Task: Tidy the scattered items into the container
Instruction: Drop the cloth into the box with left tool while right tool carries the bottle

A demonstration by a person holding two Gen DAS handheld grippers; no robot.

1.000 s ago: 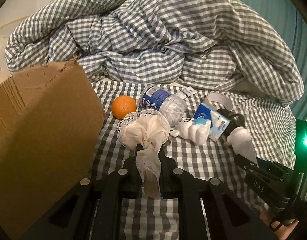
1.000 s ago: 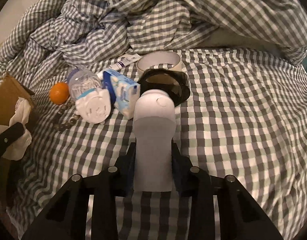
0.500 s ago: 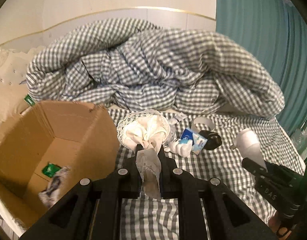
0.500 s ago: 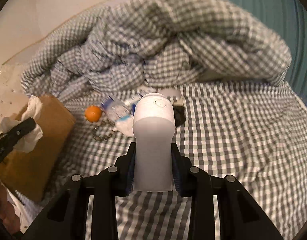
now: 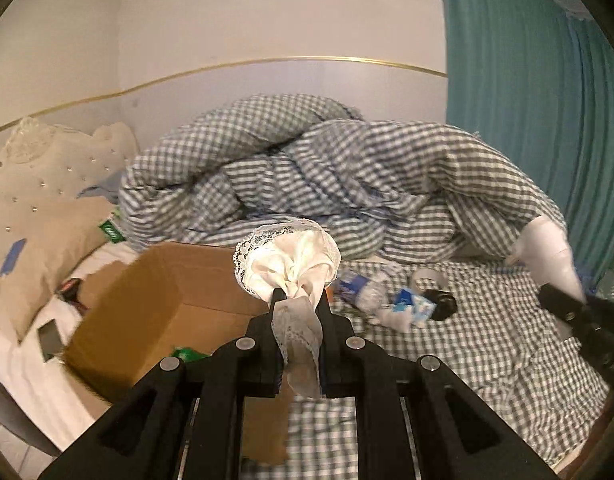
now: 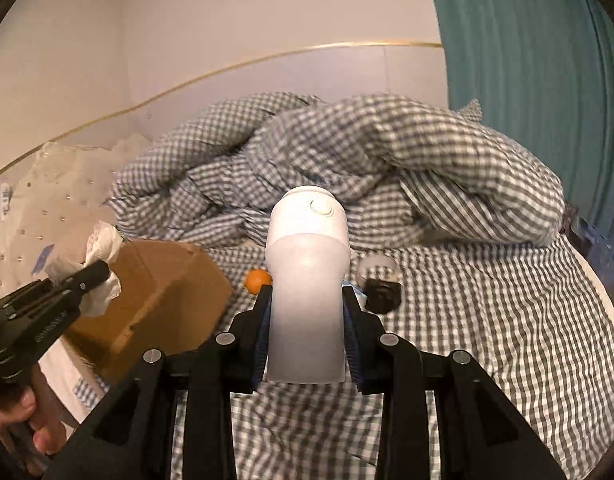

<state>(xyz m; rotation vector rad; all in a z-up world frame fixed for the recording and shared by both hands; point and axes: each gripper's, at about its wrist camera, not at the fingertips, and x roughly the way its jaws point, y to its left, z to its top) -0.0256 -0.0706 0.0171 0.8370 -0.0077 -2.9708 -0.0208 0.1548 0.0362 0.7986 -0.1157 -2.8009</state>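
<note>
With the left gripper [image 5: 298, 300] jaws clamped on the lace-trimmed white cloth [image 5: 291, 260] and the right gripper [image 6: 307, 300] jaws on the white plastic bottle [image 6: 307, 280], centre each over the open brown cardboard box [image 5: 147, 300] before releasing.

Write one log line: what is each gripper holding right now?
left gripper: shut on lace cloth | right gripper: shut on white bottle | cardboard box: open, neither item in yet

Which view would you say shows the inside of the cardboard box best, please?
The left wrist view: it looks down into the open box, showing its inner walls and something green inside. The right wrist view shows only the box's outer sides, partly behind the left gripper and its cloth; nothing of the interior.
</note>
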